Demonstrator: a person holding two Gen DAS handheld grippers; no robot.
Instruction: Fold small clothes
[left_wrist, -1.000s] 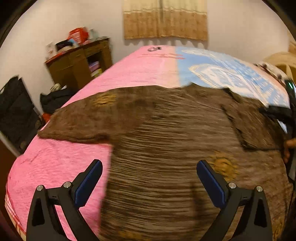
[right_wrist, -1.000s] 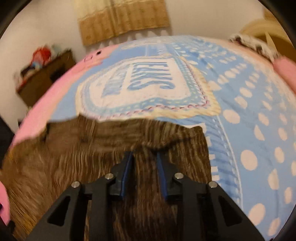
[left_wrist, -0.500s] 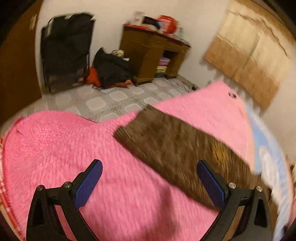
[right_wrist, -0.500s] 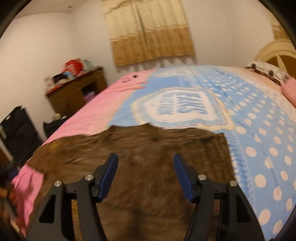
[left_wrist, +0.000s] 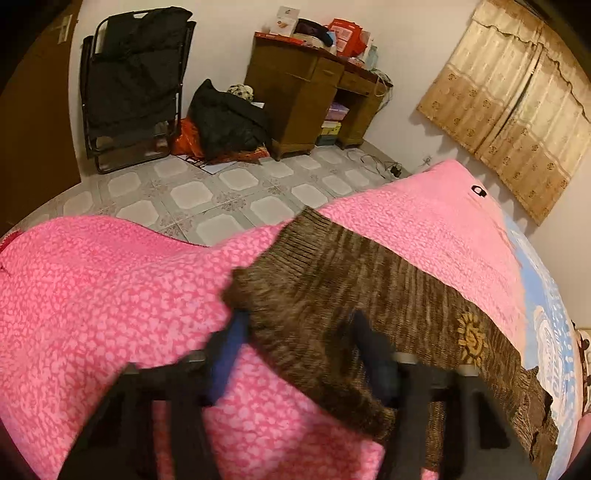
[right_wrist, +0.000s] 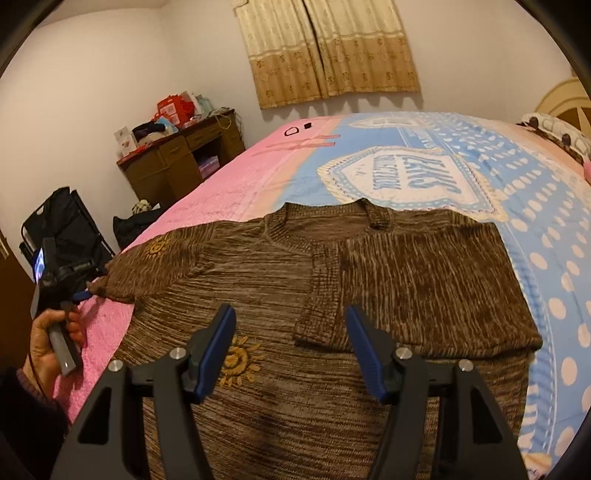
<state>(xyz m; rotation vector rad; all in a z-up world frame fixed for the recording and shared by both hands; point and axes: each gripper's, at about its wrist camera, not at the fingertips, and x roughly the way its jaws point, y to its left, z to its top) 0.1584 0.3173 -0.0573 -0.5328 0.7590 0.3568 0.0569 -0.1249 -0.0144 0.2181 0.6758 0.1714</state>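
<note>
A brown knitted sweater (right_wrist: 295, 280) with yellow sun motifs lies flat on the bed. Its right sleeve (right_wrist: 417, 291) is folded across the chest. Its left sleeve (left_wrist: 332, 295) stretches out over the pink cover. My left gripper (left_wrist: 299, 336) is at that sleeve's cuff, jaws still apart with the cuff between them; motion blur hides the contact. It also shows in the right wrist view (right_wrist: 83, 293), at the sleeve end. My right gripper (right_wrist: 290, 343) is open and empty above the sweater's lower chest.
The bed has a pink cover (left_wrist: 92, 295) on the left and a blue printed sheet (right_wrist: 498, 177) on the right. A wooden desk (left_wrist: 306, 96), a black folding chair (left_wrist: 129, 85) and bags stand on the tiled floor beyond the bed's left edge.
My right gripper let go of the folded right sleeve, opened and drew back. My left gripper swung left to the left sleeve's cuff and its jaws have narrowed around it.
</note>
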